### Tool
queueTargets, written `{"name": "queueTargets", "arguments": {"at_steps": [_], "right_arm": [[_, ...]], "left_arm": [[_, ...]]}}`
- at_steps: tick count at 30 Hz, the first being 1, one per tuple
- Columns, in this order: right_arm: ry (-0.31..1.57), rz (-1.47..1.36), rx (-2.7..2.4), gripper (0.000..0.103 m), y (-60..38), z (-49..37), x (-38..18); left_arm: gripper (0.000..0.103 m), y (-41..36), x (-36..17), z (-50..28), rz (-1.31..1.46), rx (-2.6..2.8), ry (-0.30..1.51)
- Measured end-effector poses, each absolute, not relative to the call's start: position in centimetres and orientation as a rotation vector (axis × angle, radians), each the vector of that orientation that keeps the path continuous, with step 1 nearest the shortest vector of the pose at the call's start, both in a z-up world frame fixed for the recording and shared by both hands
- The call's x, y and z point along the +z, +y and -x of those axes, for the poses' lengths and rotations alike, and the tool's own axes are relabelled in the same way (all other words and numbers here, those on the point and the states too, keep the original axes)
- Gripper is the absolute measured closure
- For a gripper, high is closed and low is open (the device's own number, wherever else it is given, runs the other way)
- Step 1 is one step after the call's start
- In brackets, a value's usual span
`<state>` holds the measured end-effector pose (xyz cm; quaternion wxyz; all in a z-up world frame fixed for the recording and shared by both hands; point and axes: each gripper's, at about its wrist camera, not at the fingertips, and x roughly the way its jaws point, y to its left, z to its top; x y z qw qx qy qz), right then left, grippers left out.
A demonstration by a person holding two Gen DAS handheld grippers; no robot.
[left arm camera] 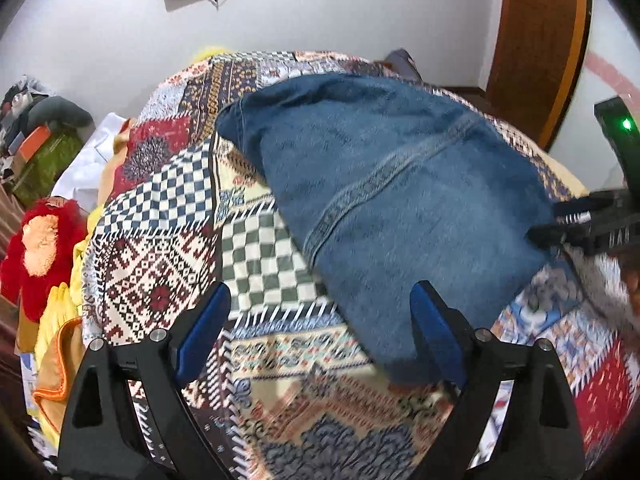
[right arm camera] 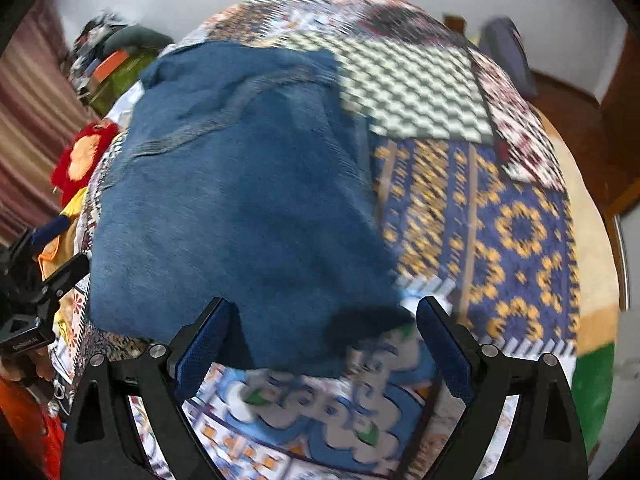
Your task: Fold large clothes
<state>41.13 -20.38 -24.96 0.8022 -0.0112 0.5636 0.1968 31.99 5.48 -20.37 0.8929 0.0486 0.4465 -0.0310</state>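
A pair of blue jeans [left arm camera: 400,200] lies folded on the patterned patchwork bedspread [left arm camera: 160,280]. My left gripper [left arm camera: 320,320] is open and empty, its blue pads wide apart just above the near edge of the jeans. The right gripper [left arm camera: 584,224] shows at the right edge of this view, beside the jeans. In the right wrist view the jeans [right arm camera: 232,208] fill the middle, and my right gripper [right arm camera: 324,332] is open and empty above their near edge. The left gripper [right arm camera: 40,300] shows at the left edge there.
A red and orange soft toy [left arm camera: 36,248] and yellow cloth [left arm camera: 56,320] lie at the bed's left side. A cluttered pile [left arm camera: 36,128] stands by the wall. A wooden door [left arm camera: 540,40] is at the far right. The bed's right edge [right arm camera: 592,272] drops to the floor.
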Motion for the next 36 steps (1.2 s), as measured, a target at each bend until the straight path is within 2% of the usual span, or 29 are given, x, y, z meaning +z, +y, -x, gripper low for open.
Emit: {"name": "queueTargets", "arguments": {"at_steps": [5,9,16,29,32,36], "right_arm": [[1.246,0.034,0.378,0.01,-23.6,-41.9,-24.3],[1.2,-0.017,0.388,0.01,-24.9,-42.6,-21.9],[1.115,-0.035,0.484,0.01,-20.5,-45.6,-17.7],[1.053,0.277,0.58,0.01,-5.3,-52.8,-20.0],[1.072,0.296,0.532,0.01,-4.9,-55.1,-21.3],[1.133,0.174,0.479,0.01,-8.2,-57.9,-22.3]], "left_arm": [[0.011,7.4,-19.8,-31.5,-0.187,-0.023,0.948],[0.011,9.8,-17.5,-32.5,-0.147,-0.001,0.912],[0.011,12.1,-14.6,-38.3,-0.016,0.001,0.856],[0.011,11.2,-20.1,-48.7,0.112,-0.027,0.921],[0.011,12.1,-20.7,-50.3,0.177,-0.023,0.94],[0.01,12.9,-20.7,-51.6,0.181,-0.033,0.944]]}}
